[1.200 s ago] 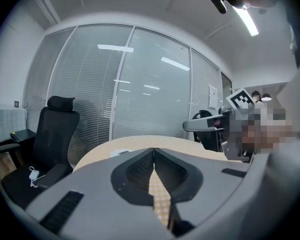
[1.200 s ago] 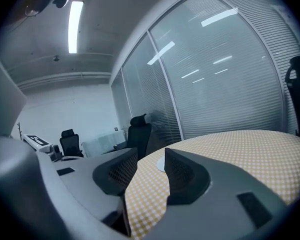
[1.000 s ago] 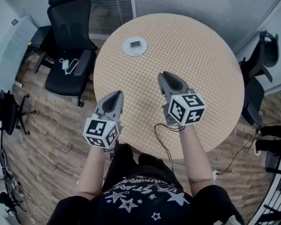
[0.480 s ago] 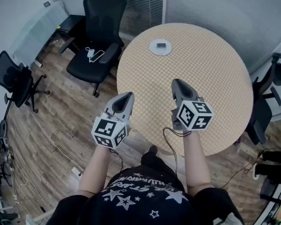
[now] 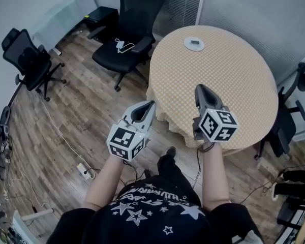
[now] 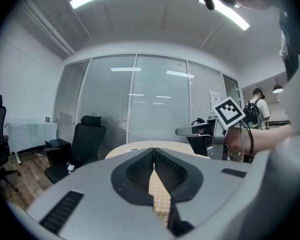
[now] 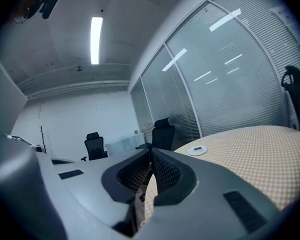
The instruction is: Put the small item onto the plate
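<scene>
One round, checkered table (image 5: 234, 70) fills the room's middle, a black office chair (image 5: 112, 60) beside it. Left gripper (image 5: 151, 104) hangs off the near edge, clenched on nothing; right gripper (image 5: 199, 88), over the tabletop, has just been closing, jaws together and empty. At the far edge sits the white plate (image 5: 188, 45), the small item (image 5: 195, 42) lying on it.

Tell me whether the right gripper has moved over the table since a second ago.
Yes. The right gripper has drawn back toward the near edge of the table, farther from the plate.
</scene>
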The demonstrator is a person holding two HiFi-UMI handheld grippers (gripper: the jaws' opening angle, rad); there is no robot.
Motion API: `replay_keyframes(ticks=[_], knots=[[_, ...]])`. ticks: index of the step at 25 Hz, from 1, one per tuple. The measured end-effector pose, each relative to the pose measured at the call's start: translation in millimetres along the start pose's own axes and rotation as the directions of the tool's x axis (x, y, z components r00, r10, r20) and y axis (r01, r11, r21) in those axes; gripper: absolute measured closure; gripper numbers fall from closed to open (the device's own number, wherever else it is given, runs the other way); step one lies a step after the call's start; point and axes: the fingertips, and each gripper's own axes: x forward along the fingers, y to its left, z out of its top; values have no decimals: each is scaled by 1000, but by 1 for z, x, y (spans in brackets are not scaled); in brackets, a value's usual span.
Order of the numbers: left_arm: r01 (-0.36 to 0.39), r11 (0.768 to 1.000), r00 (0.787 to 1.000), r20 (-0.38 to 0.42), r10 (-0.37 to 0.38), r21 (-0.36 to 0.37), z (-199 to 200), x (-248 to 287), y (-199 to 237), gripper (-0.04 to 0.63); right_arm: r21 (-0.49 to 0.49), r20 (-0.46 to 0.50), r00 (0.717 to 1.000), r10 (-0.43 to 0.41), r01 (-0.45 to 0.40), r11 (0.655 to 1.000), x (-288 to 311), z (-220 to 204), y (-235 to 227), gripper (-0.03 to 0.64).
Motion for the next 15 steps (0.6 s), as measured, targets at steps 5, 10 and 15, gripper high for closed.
replay_keyframes(ticks=[5,10,15], knots=[[25,1000,1000,16,-24,-18,-16,-67,-34,588,-51,2,1000,-6,6,999,-70,-21,48,583],[65,997,998,19,-64,-31,-34,-117,-70,588,-106,-4,999,-47,46,993,-136,-38,73,583],[60,997,998,1,-60,-47,-52,-156,-80,588,-143,-20,999,-51,47,989,-170,-56,102,584]])
